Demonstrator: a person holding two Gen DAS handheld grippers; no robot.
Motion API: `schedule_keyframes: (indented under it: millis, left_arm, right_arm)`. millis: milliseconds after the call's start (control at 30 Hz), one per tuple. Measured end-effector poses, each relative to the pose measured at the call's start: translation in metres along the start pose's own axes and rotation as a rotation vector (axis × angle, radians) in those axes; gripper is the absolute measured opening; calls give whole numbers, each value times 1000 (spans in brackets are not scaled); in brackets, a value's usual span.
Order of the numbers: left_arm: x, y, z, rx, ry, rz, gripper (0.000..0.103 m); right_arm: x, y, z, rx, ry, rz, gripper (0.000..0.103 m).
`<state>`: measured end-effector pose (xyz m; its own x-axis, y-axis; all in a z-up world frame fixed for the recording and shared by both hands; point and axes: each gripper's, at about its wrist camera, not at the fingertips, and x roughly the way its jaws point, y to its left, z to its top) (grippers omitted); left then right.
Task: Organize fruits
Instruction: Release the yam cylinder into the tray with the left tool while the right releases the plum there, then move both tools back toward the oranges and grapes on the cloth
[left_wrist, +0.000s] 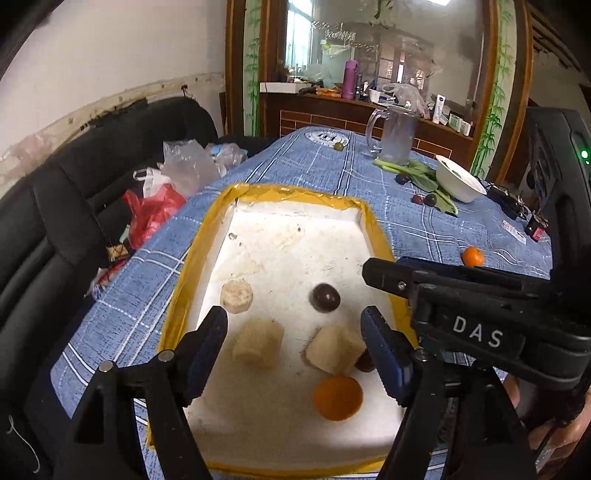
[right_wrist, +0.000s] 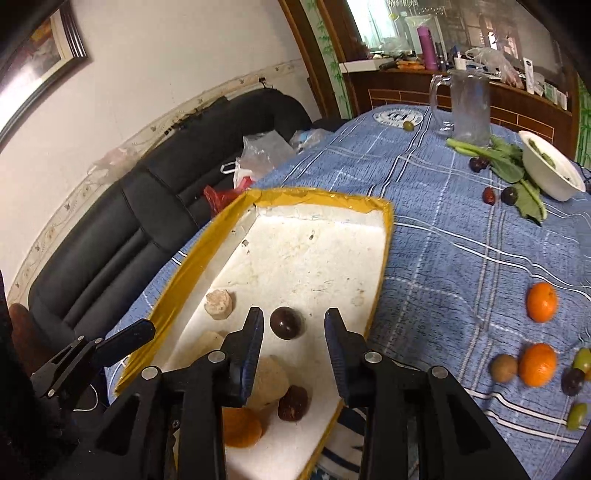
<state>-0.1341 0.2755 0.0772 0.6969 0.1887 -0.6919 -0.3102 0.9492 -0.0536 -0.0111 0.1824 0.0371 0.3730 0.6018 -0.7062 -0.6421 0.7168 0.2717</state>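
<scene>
Your left gripper (left_wrist: 295, 354) is hanging wide open over the white tray (left_wrist: 295, 251), gripping nothing, with two pale chunks (left_wrist: 258, 347) and an orange (left_wrist: 337, 397) lying below it. Your right gripper (right_wrist: 294, 354) is standing partly open and empty, framing a dark plum (right_wrist: 285, 322) in the tray.

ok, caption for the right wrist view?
Right gripper open above the tray, a dark plum between its fingers; oranges wait on the cloth.
</scene>
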Motion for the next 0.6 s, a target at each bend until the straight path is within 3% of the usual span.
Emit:
schedule_keyframes:
  millis: [300, 533, 600]
  left_arm:
    - [-26, -31, -2, 71, -36, 9, 77]
    - [-45, -52, 0, 97, -65, -27, 80]
    - [-48, -56, -1, 93, -70, -39, 83]
  right_arm:
    - [-42, -19, -18, 37, -53, -15, 38]
    - [-98, -69, -31, 114, -128, -76, 38]
    - [-123, -90, -35, 146, -169, -114, 43]
